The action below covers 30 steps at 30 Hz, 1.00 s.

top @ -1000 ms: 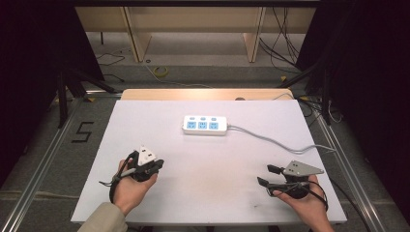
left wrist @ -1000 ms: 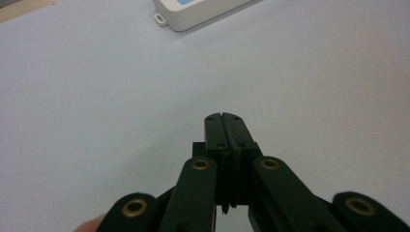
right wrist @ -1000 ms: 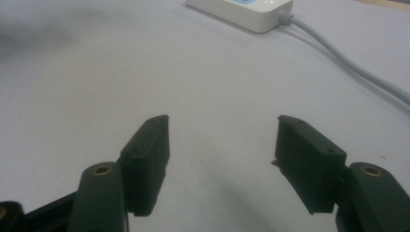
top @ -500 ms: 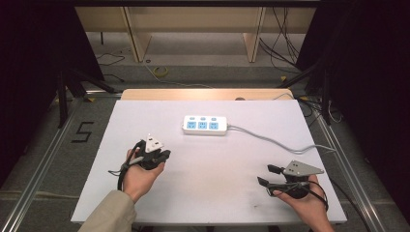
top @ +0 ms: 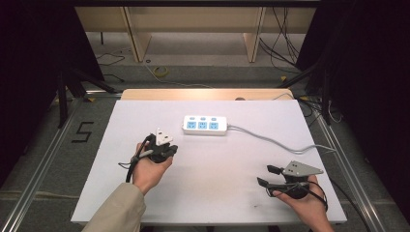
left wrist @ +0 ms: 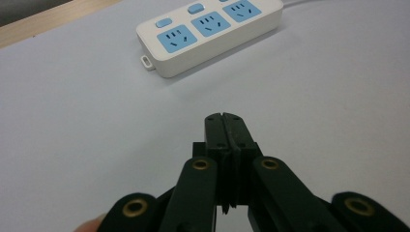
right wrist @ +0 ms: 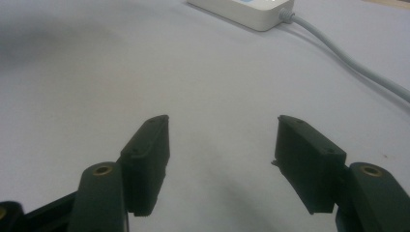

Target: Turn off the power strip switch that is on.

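Observation:
A white power strip (top: pixel 204 125) with three blue sockets lies at the back middle of the white table (top: pixel 220 198); its grey cable (top: pixel 280 142) runs off to the right. My left gripper (top: pixel 172 149) hovers left of and nearer than the strip, apart from it. In the left gripper view the strip (left wrist: pixel 212 34) lies ahead, and the left gripper (left wrist: pixel 225 119) has its jaws pressed together with nothing between them. My right gripper (top: pixel 265 176) rests near the front right edge. It (right wrist: pixel 222 133) stands open over bare table, holding nothing.
The strip's cable (right wrist: pixel 338 58) crosses the table ahead of the right gripper. A wooden board (top: pixel 203 94) borders the table's far edge. Metal rails (top: pixel 43 169) run along both sides, and dark stands and loose cables lie on the floor beyond.
The left hand has carried its shut gripper forward and a little to the right, closer to the power strip. The right hand and its gripper have stayed in place.

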Each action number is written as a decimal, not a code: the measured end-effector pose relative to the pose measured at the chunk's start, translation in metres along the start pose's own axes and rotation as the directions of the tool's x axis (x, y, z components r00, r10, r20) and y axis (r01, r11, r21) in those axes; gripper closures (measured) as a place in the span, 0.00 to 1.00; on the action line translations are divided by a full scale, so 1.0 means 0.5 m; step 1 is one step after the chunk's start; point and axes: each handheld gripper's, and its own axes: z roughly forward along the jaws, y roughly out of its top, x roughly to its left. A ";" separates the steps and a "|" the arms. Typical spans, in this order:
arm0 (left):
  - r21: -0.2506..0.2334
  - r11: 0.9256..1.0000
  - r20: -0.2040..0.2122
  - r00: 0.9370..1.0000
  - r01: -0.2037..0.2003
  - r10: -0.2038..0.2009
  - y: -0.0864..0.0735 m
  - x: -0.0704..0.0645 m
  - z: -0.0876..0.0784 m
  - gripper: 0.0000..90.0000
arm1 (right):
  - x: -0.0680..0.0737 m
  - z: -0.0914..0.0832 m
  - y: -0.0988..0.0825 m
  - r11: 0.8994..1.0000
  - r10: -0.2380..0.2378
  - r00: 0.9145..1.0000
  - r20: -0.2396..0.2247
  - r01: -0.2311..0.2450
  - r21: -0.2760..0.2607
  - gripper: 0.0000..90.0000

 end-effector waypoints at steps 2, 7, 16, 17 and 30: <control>0.003 1.000 -0.001 1.000 -0.007 0.007 0.003 0.001 0.002 1.00 | 0.000 0.000 0.000 1.000 0.003 1.000 0.002 -0.003 -0.002 0.42; 0.000 1.000 -0.003 1.000 -0.002 0.002 0.009 0.000 0.008 1.00 | 0.001 0.001 0.000 1.000 0.001 1.000 -0.001 -0.001 0.001 0.42; 0.009 1.000 -0.006 1.000 -0.007 0.007 0.015 -0.002 0.022 1.00 | 0.001 0.001 -0.001 1.000 0.003 1.000 0.001 -0.003 0.003 0.42; 0.009 1.000 -0.007 1.000 -0.007 0.007 0.015 -0.002 0.023 1.00 | 0.001 0.001 0.000 1.000 0.002 1.000 0.002 -0.002 0.004 0.42; 0.013 1.000 0.001 1.000 -0.014 0.014 0.035 -0.007 0.043 1.00 | 0.000 0.001 -0.001 1.000 0.006 1.000 0.006 -0.006 0.003 0.42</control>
